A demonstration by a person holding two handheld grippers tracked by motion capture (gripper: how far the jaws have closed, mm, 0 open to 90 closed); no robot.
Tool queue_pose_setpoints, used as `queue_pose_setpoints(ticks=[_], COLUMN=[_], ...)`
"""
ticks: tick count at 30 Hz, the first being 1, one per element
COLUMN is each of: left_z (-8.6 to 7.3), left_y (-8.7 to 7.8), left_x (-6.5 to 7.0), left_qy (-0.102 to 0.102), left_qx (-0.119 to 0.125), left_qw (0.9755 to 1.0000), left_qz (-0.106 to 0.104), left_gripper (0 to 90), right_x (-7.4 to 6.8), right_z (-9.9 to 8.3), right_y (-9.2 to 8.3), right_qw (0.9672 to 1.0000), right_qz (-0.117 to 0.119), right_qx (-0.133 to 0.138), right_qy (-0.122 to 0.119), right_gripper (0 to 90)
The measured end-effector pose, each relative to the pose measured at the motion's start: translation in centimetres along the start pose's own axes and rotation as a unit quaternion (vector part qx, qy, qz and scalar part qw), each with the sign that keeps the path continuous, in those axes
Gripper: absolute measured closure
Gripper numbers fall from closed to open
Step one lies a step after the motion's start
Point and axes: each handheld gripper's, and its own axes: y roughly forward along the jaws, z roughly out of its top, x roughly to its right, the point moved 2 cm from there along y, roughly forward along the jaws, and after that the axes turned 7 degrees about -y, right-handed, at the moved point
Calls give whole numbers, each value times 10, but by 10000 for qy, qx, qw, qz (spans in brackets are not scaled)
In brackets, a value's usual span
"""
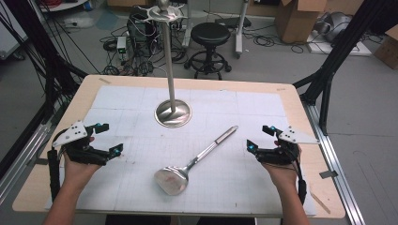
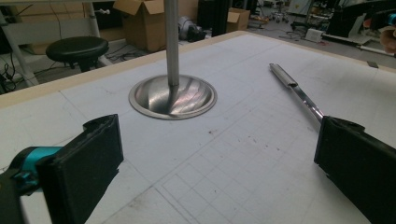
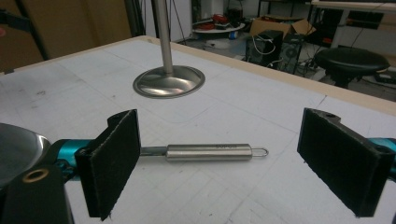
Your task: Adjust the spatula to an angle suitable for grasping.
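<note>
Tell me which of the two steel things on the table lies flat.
The ladle, lying between both grippers, handle toward the far right. The stand rises upright from its round base.

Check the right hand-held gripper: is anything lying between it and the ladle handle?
Nothing visible. The right hand-held gripper is open, with bare mat between its jaws and the ladle handle.

Black round stool (image 1: 210,35) on the floor beyond the table's far edge; cardboard boxes (image 1: 296,16) further back to the right; tangle of cables and electronics (image 1: 136,33) on the grey floor left of the stool; black frame struts (image 1: 335,56) beside the table's right side; wooden table (image 1: 84,93) under a white gridded mat (image 1: 263,108).
</note>
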Motion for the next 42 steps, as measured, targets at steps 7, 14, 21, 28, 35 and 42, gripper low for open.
queue_pose_setpoints(ticks=[7,14,21,28,35,42], left_z=[-3,-1,0,0,0,-1], left_y=[6,3,0,0,-2,1], left_x=[-4,-4,-4,-5,-6,-6], left_qy=[72,31,53,59,89,129], left_qx=[-152,-6,26,26,-25,-74], left_qw=[9999,10000,10000,10000,9999,9999], left_qz=[39,8,16,11,56,36], left_gripper=[17,17,17,17,17,17], right_x=[-1,-12,-15,-5,-4,-1], right_z=[-8,-3,6,25,34,33], right_y=[7,6,14,43,73,103], right_qw=[9995,9993,9987,9951,9885,9819], right_qz=[220,279,367,402,428,331], right_qx=[-242,-229,-329,-905,-1418,-1785], right_qy=[44,-99,-163,-75,-315,-536], right_gripper=[144,174,305,484,621,770])
